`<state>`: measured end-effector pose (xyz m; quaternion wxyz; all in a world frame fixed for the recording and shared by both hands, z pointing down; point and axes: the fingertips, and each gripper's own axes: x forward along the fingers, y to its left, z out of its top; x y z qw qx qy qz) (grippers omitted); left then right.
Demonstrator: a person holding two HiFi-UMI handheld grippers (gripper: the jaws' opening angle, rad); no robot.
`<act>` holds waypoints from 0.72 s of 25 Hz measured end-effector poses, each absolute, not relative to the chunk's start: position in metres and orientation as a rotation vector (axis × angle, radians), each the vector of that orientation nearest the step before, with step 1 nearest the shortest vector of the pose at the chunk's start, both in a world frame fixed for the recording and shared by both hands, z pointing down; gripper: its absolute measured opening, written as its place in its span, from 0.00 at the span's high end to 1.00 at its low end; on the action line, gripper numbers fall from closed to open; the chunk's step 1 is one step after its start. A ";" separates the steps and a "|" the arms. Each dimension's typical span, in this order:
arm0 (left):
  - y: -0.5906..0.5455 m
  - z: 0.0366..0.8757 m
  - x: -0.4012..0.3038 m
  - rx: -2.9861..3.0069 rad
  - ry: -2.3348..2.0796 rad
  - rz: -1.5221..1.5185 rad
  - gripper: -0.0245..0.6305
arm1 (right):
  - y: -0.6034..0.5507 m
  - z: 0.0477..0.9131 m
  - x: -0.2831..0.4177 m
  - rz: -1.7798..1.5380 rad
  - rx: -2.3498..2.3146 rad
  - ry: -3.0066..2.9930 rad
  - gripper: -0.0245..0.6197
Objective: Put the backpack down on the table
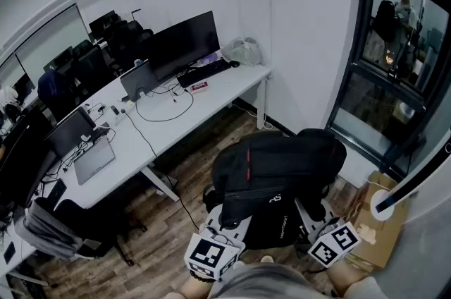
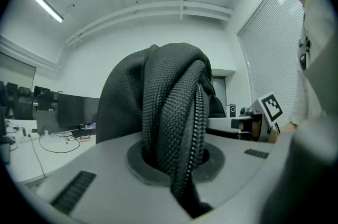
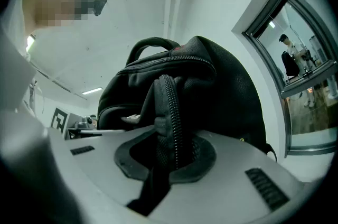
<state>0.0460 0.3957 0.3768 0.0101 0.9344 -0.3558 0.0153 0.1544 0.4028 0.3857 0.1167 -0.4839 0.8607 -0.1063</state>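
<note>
The left tongs (image 2: 174, 160) and right tongs (image 3: 170, 157) each pinch a zippered fold of the black backpack (image 1: 278, 165), which hangs above the wooden floor (image 1: 194, 153), well clear of the desk (image 1: 141, 144). A monitor (image 1: 183, 45), a laptop (image 1: 93, 160) and cables (image 1: 166, 112) crowd the desk.

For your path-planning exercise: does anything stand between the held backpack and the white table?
Nothing visible does: only bare floor lies between the backpack and the table, whose near end is free in front of the keyboard.

the right gripper (image 3: 169, 157) is clamped on a zippered edge of the black backpack (image 3: 211, 91), beside a window (image 3: 306, 80).
</note>
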 end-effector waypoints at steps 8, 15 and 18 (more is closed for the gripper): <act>0.390 0.375 0.063 2.921 -1.123 0.064 0.92 | 0.396 0.383 0.171 -0.313 -1.389 2.517 0.89; 0.386 0.373 0.079 2.927 -1.154 0.063 0.92 | 0.391 0.383 0.187 -0.317 -1.348 2.523 0.89; 0.386 0.373 0.088 2.925 -1.173 0.056 0.92 | 0.389 0.383 0.197 -0.313 -1.332 2.534 0.89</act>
